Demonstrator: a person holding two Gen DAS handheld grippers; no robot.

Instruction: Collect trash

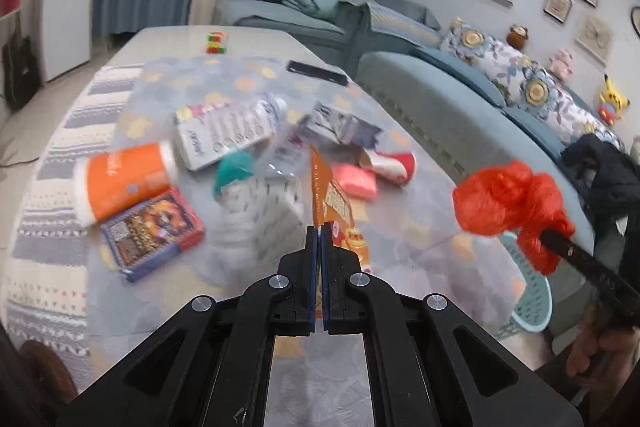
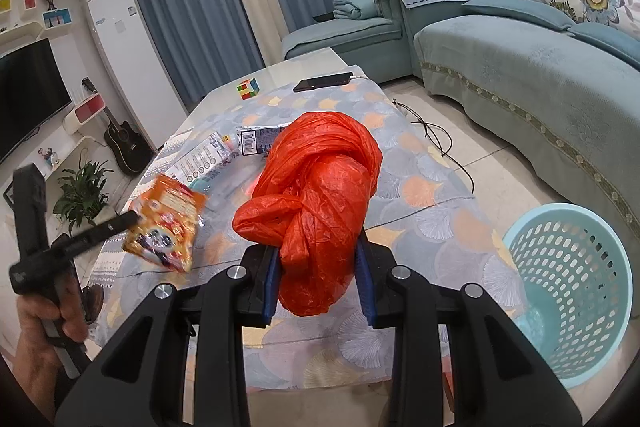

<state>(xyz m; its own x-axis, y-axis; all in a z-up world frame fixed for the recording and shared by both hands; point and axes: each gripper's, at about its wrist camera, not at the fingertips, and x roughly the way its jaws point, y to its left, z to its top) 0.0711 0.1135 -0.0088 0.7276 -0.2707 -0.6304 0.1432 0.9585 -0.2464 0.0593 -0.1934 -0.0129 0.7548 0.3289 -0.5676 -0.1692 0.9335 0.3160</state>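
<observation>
My left gripper [image 1: 319, 227] is shut on the edge of an orange snack packet [image 1: 332, 203], held above the table; the right wrist view shows the same packet [image 2: 168, 223] hanging from the left gripper [image 2: 134, 217] at the left. My right gripper [image 2: 319, 247] is shut on a knotted red plastic bag [image 2: 320, 195], which bulges up between the blue pads. In the left wrist view the red bag [image 1: 508, 199] and right gripper [image 1: 550, 237] hover over the table's right edge. A light blue perforated basket [image 2: 568, 291] stands on the floor just right of the table.
The patterned tablecloth [image 1: 420, 235] carries an orange cup [image 1: 124, 183], a card box [image 1: 152, 231], a white carton [image 1: 224, 135], a pink block [image 1: 354, 181], a silver wrapper [image 1: 336, 125], a puzzle cube [image 2: 248, 89] and a phone [image 2: 324, 81]. Sofa [image 2: 520, 75] right; cable [image 2: 440, 143] on floor.
</observation>
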